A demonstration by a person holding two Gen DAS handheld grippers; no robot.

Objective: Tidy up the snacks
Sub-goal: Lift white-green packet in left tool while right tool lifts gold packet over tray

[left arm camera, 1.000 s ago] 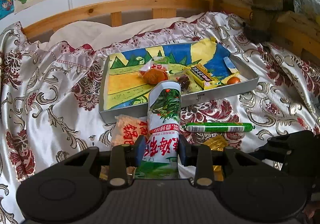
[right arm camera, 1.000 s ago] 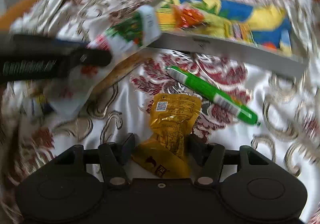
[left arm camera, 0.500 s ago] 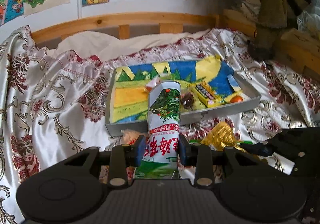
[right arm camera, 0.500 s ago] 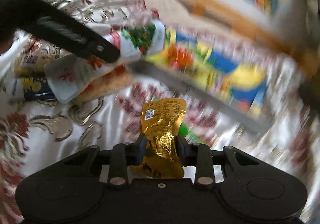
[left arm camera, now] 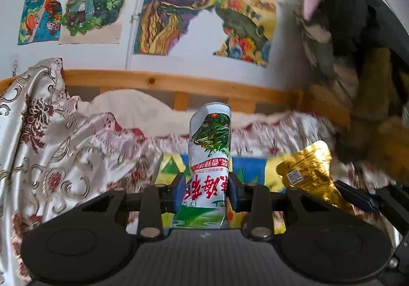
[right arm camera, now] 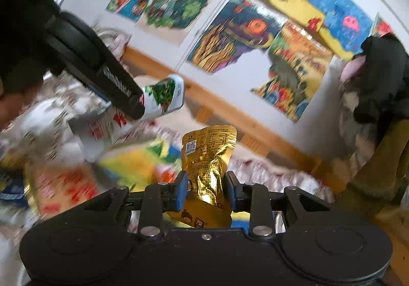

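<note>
My left gripper (left arm camera: 207, 192) is shut on a tall white and green snack packet (left arm camera: 209, 148) with red characters, held upright above the bed. My right gripper (right arm camera: 207, 191) is shut on a crinkled gold foil pouch (right arm camera: 209, 158), its blue pads pressing both sides. In the left wrist view the gold pouch (left arm camera: 309, 173) hangs to the right of the packet. In the right wrist view the white and green packet (right arm camera: 163, 96) sticks out of the left gripper at upper left. The colourful tray (left arm camera: 250, 171) lies below and behind both, mostly hidden, and the tray (right arm camera: 133, 160) looks blurred.
A patterned satin bedspread (left arm camera: 51, 145) covers the bed, with a wooden headboard rail (left arm camera: 153, 81) behind it. Drawings (left arm camera: 76, 4) hang on the white wall. A heap of clothes (left arm camera: 345, 30) rises at the right. An orange packet (right arm camera: 64, 183) lies blurred at lower left.
My right gripper closed on the gold pouch and lifted it off the bedspread. Both grippers rose and tilted up, so the wall now fills the views and the tray sank low.
</note>
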